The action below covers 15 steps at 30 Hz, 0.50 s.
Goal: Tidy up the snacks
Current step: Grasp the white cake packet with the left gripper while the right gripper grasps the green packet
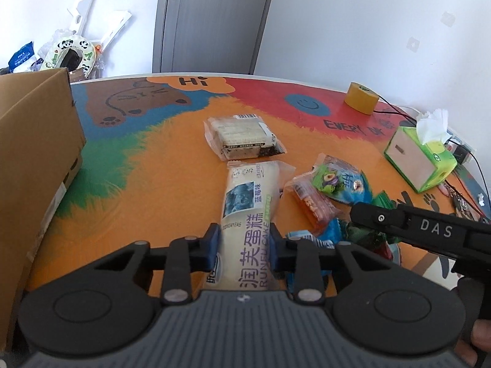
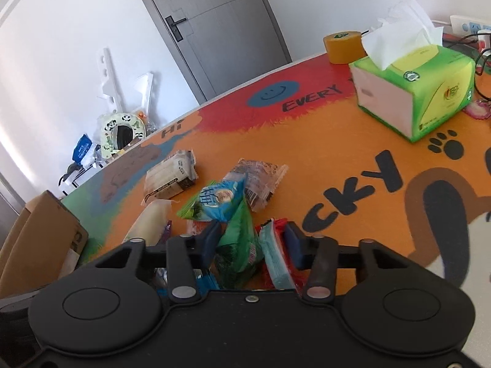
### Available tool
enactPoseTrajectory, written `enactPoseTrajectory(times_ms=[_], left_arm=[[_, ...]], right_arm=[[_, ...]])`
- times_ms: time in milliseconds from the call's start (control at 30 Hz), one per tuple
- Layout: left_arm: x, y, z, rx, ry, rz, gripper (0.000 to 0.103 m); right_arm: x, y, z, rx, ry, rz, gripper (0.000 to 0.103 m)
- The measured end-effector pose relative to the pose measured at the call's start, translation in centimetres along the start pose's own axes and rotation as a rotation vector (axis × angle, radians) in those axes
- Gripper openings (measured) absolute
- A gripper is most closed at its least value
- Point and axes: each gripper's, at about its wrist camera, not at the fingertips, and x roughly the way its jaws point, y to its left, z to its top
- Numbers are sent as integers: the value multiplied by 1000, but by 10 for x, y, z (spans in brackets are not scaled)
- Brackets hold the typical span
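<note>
Cardboard box (image 1: 36, 141) stands left, contents hidden; left tool (image 1: 245, 245) grips the cake packet (image 1: 248, 214); right tool (image 2: 253, 242) pinches green snack packets (image 2: 242, 245).

Black tool (image 1: 245, 240), blue pads (image 1: 214, 245)

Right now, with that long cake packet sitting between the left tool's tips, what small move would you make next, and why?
Probably lift the cake packet a little off the table. The left tool has both pads against the packet's sides, so the grip looks made. The cardboard box stands to the left, a likely place for it. Raising first would keep the packet from dragging on the other snacks beside it.
</note>
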Motion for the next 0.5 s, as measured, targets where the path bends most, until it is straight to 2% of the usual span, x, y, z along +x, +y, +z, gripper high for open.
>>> enactPoseTrajectory(times_ms=[67,133,500], left_arm=[[-2,0,-2,-8,1,-5,30],[-6,0,-4,-12,3,-8,29],[-24,2,-20,-39,11,-11,29]], right_arm=[[-8,0,-2,-5,-16,9,35],[-16,-1,-4,-3,-22,34,22],[-47,-20,-20,21,-26,64,20]])
